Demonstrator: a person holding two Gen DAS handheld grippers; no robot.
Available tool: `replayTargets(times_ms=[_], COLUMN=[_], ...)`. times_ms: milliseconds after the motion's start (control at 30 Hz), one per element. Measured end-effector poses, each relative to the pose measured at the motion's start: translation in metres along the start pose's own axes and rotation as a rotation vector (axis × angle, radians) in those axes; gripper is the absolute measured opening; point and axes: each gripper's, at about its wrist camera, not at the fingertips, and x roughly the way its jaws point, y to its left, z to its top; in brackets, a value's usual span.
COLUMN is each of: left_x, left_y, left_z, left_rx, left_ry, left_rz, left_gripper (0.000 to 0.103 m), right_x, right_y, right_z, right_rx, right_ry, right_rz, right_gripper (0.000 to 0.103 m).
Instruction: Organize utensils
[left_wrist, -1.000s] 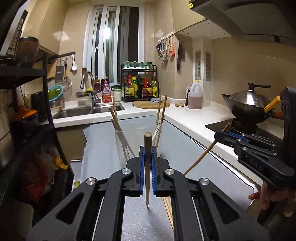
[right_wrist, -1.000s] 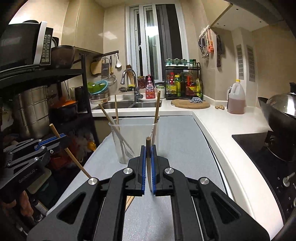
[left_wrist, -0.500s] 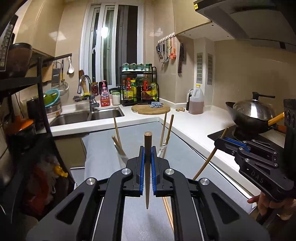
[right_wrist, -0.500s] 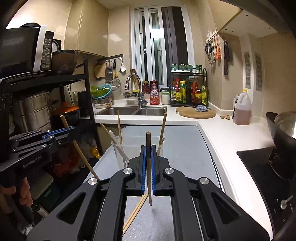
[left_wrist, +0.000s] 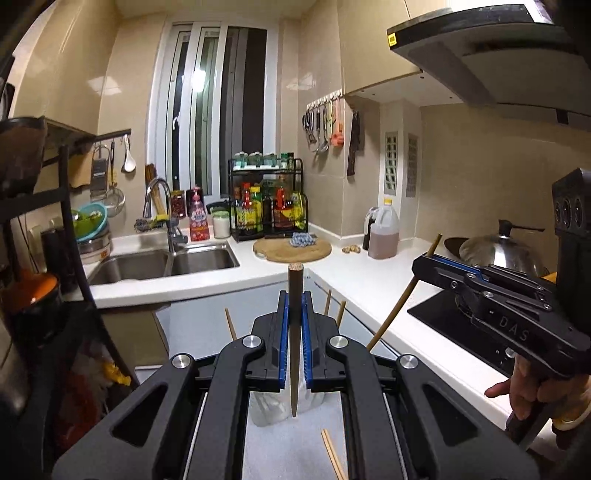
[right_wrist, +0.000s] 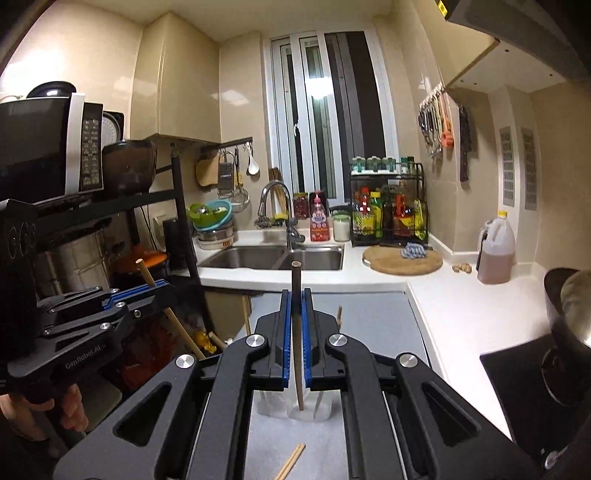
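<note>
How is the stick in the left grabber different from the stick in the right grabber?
1. The left hand-held gripper holds a chopstick that tapers to a sharp point; the right hand-held gripper holds a chopstick ending blunt.
2. The left chopstick stands straight; the right one leans slightly.

Both are dark brown, pinched upright between blue pads, above the clear cup.

Walls: beige tile.
Window (right_wrist: 325, 122): far, tall, dark outside, probably night.
Counter (left_wrist: 373, 284): white, right.
Sink (right_wrist: 273, 257): far, steel.
Shelf rack (right_wrist: 177, 206): black, left.
</note>
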Motion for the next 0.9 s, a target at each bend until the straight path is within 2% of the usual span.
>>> replayTargets(times_ms=[133, 367, 900], left_x=[0.007, 0.032, 0.091], left_y=[0.001, 0.011, 0.036], left_z=[0.016, 0.024, 0.0], left_rx=[0.014, 0.019, -0.019], left_ry=[-0.021, -0.027, 0.036], left_rz=[0.006, 0.036, 0.067], left_gripper=[0.006, 0.006, 0.006], right_x=[0.009, 0.029, 0.083], right_y=[0.005, 0.01, -0.003], right_z=[0.021, 0.033, 0.012], right_rx=[-0.024, -0.047, -0.02], right_ry=[-0.025, -0.036, 0.004], right_rz=[-0.003, -0.019, -0.033], right_gripper=[0.005, 0.005, 0.005])
